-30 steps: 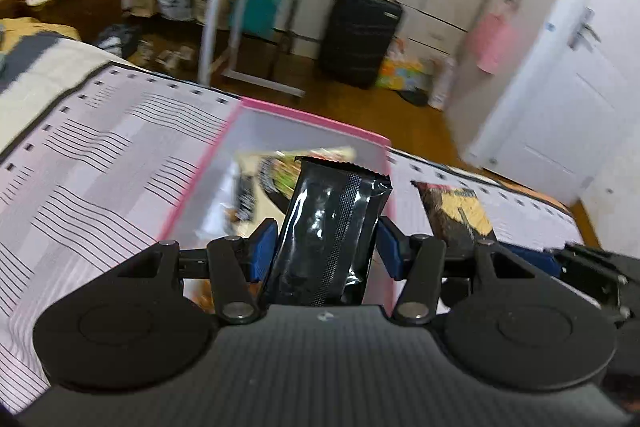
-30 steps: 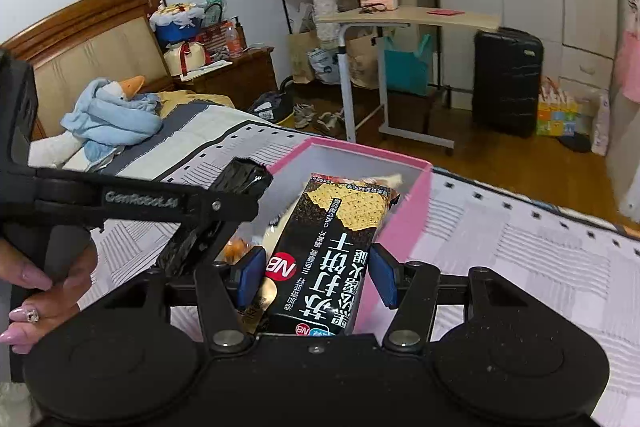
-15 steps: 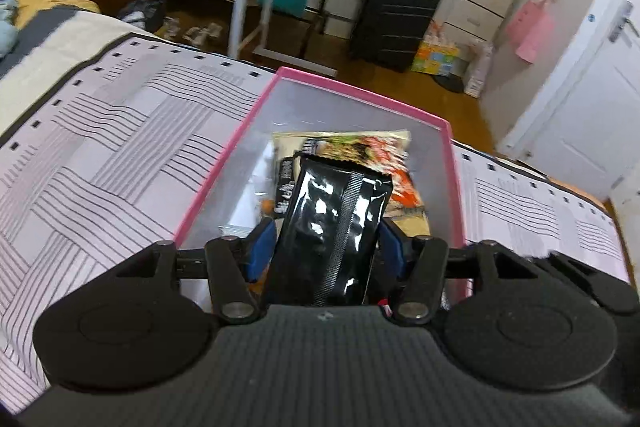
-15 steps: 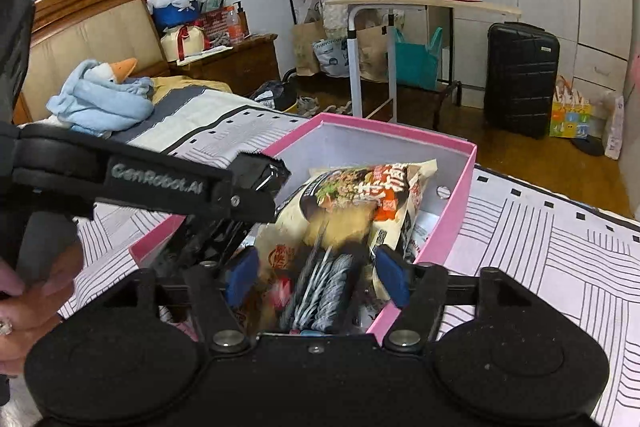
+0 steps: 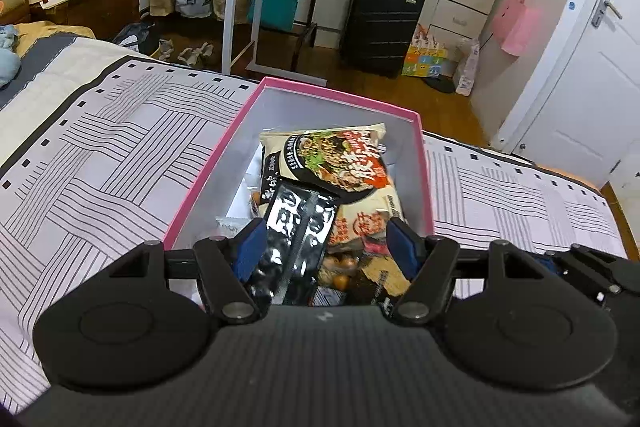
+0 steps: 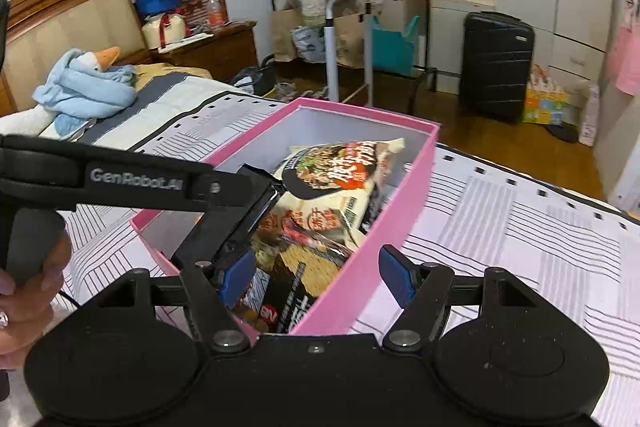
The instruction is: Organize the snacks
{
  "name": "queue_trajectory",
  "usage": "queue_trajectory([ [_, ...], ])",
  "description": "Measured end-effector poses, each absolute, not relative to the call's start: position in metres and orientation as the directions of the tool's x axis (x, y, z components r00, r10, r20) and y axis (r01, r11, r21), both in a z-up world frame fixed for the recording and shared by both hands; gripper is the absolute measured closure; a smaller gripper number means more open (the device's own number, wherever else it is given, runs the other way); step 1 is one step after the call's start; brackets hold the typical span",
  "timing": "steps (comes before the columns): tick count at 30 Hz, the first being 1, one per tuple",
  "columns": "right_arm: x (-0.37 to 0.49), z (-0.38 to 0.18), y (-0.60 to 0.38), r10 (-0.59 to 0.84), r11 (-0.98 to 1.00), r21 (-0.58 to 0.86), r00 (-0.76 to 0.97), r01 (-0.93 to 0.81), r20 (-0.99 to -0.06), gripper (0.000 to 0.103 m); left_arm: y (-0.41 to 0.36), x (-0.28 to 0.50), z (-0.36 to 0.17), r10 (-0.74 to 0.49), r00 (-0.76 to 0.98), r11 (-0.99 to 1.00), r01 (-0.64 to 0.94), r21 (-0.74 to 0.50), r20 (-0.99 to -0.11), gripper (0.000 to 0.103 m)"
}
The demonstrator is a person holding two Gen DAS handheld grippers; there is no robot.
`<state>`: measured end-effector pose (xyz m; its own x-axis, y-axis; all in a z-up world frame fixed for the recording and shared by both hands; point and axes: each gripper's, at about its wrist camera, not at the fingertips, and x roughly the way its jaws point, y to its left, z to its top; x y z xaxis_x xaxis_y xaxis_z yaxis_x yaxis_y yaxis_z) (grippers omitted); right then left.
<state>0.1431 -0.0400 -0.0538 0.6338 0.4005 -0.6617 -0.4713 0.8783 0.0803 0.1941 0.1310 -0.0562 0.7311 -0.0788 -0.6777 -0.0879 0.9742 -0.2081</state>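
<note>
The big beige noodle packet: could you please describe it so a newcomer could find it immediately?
On the striped bedspread stands an open pink cardboard box. The big beige noodle packet lies at its far end atop the other snacks. Unlike the glossy black wrapper nearer, it shows a noodle-bowl photo.

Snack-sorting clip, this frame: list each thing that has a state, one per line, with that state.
pink box: lid off, on the bed, partly filled with snacks
noodle packet: sealed, lying in the box
black packet: lying in the box, between the left gripper's pads
cracker packet: lying in the box, released
left gripper: jaws opening
right gripper: open, straddling the box wall
</note>
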Motion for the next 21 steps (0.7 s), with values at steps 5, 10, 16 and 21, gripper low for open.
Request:
queue_trajectory([
  [5,0.119,-0.033,-0.052,0.379,0.884,0.039,0.665,-0.466,-0.644,0.03,0.122,0.171,-0.04,-0.08,0.74,0.981,-0.061,-0.186,-0.667,0.038],
  [10,0.098,-0.016,-0.064,0.345,0.898,0.004,0.698,-0.441,-0.628,0.029,0.114,0.15,-0.018,-0.1,0.757,0.986,-0.011,-0.166,-0.646,0.035],
  [16,0.074,-0.002,-0.079,0.285,0.924,-0.025,0.731,-0.381,-0.62,0.026,0.102,0.124,0.005,-0.129,0.776,0.989,0.055,-0.138,-0.618,0.029],
  [21,0.058,0.003,-0.096,0.235,0.951,-0.01,0.745,-0.309,-0.624,0.024,0.088,0.107,0.011,-0.162,0.771,0.986,0.1,-0.134,-0.616,0.022],
])
